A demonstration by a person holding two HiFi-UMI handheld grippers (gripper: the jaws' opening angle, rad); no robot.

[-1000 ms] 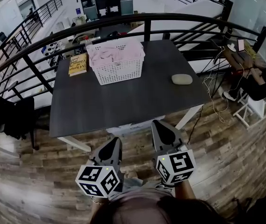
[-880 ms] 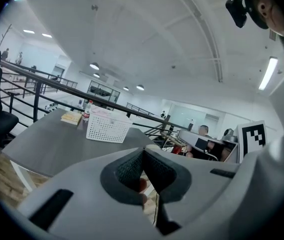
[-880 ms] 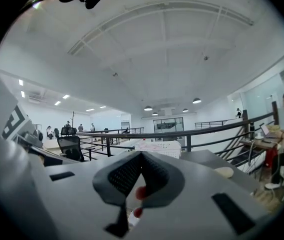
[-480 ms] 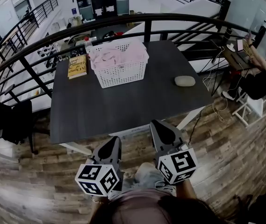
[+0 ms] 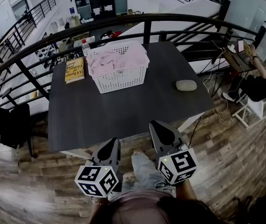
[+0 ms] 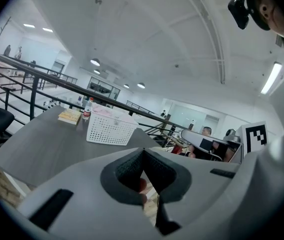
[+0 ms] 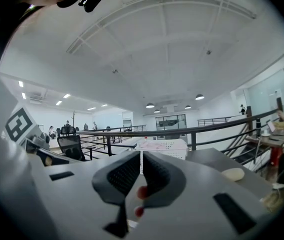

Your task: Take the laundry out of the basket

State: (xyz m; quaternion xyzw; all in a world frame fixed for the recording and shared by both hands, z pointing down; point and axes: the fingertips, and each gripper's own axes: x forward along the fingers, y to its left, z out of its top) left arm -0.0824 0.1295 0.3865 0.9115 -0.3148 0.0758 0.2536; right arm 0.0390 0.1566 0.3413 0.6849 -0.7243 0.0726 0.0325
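A white perforated basket (image 5: 119, 76) stands at the far side of a dark grey table (image 5: 123, 111), with pink laundry (image 5: 115, 59) heaped in it. Both grippers hover short of the table's near edge, well away from the basket. My left gripper (image 5: 110, 147) is shut and holds nothing. My right gripper (image 5: 157, 128) is shut too, also empty. In the left gripper view the basket (image 6: 110, 129) lies ahead beyond the closed jaw tips (image 6: 142, 152). The right gripper view shows the basket (image 7: 164, 147) just over its closed tips (image 7: 141, 156).
Left of the basket lie a yellow book (image 5: 75, 69) and a water bottle (image 5: 85, 46). A beige oval object (image 5: 186, 85) rests at the table's right. A black railing (image 5: 147, 20) curves behind the table. A black chair (image 5: 4, 125) stands left; a person (image 5: 263, 76) sits right.
Both grippers have come a little nearer the table's front edge, still shut and side by side. The person's leg now shows between them.
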